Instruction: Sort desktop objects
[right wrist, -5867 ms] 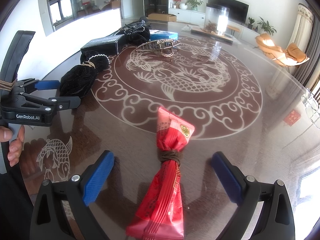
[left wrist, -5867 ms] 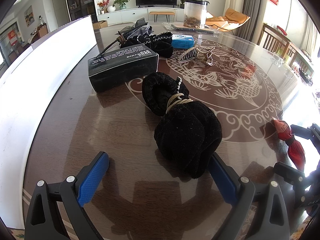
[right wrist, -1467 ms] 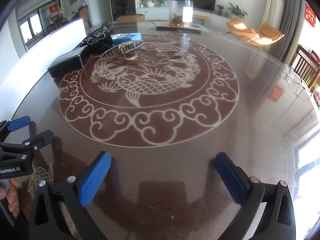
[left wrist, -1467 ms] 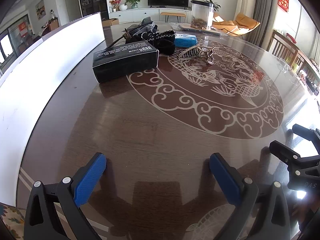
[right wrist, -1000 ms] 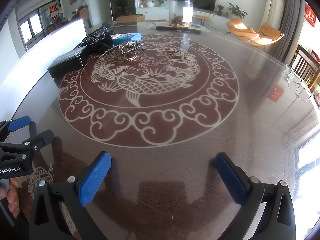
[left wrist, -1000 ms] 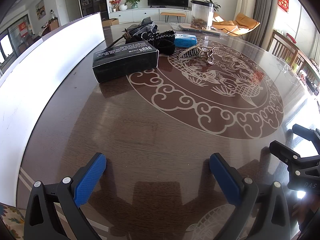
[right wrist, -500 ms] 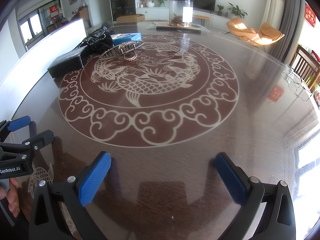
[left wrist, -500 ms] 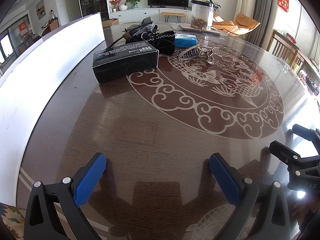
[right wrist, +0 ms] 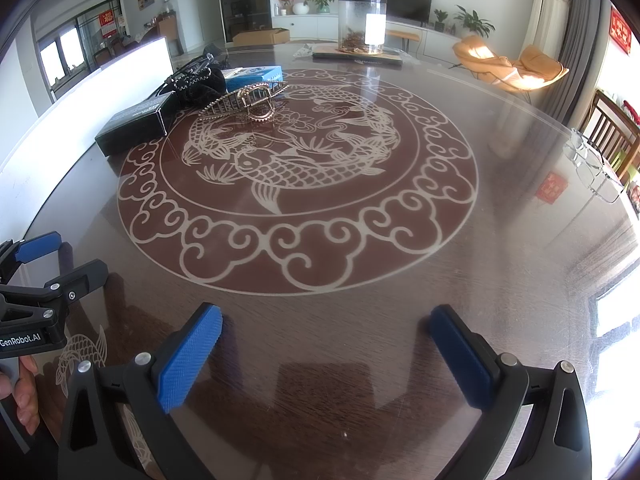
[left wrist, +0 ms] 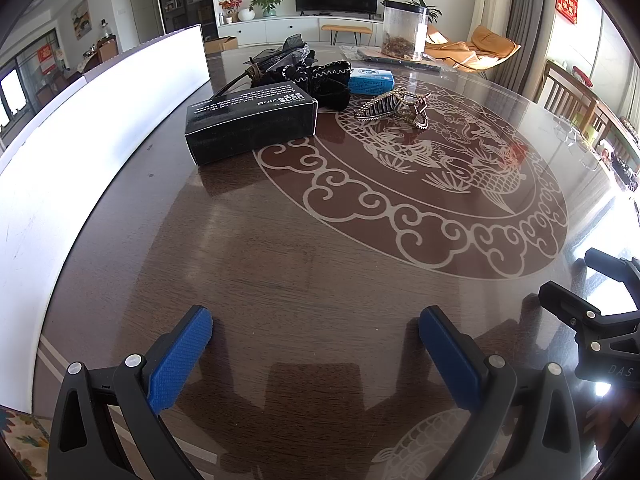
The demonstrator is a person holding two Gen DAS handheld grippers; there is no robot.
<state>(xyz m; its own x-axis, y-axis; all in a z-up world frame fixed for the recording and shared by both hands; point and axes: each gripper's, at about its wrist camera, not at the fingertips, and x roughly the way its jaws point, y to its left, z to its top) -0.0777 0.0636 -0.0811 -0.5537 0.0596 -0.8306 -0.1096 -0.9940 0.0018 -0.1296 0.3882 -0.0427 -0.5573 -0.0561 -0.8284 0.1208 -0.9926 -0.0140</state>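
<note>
1. So, both grippers hang low over the near edge of the round table [left wrist: 280, 280], the one with the koi and cloud pattern under glass.
2. Left gripper [left wrist: 316, 344]: jaws spread wide, nothing between the blue pads, just bare wood grain and their shadows under them.
3. Right gripper [right wrist: 326, 344]: same deal, jaws released and gaping over the glossy tabletop, nothing held.
4. Each gripper shows up at the edge of the other's camera, so they sit side by side, apart from each other.
5. All the stuff to sort is bunched at the far left side of the table, well away from both grippers.
6. Black box [left wrist: 252, 120] with white lettering lies flat, closest to the grippers of the bunch.
7. Behind it sits a black fabric bundle [left wrist: 320, 78] with pale stitched trim, touching the box.
8. Blue box [left wrist: 370, 80] lies just beside the bundle.
9. Gold hair claw [left wrist: 394, 108] rests on the edge of the pattern, right in front of the blue box.
10. A clear jar [right wrist: 362, 24] stands on the far side of the table.
</note>
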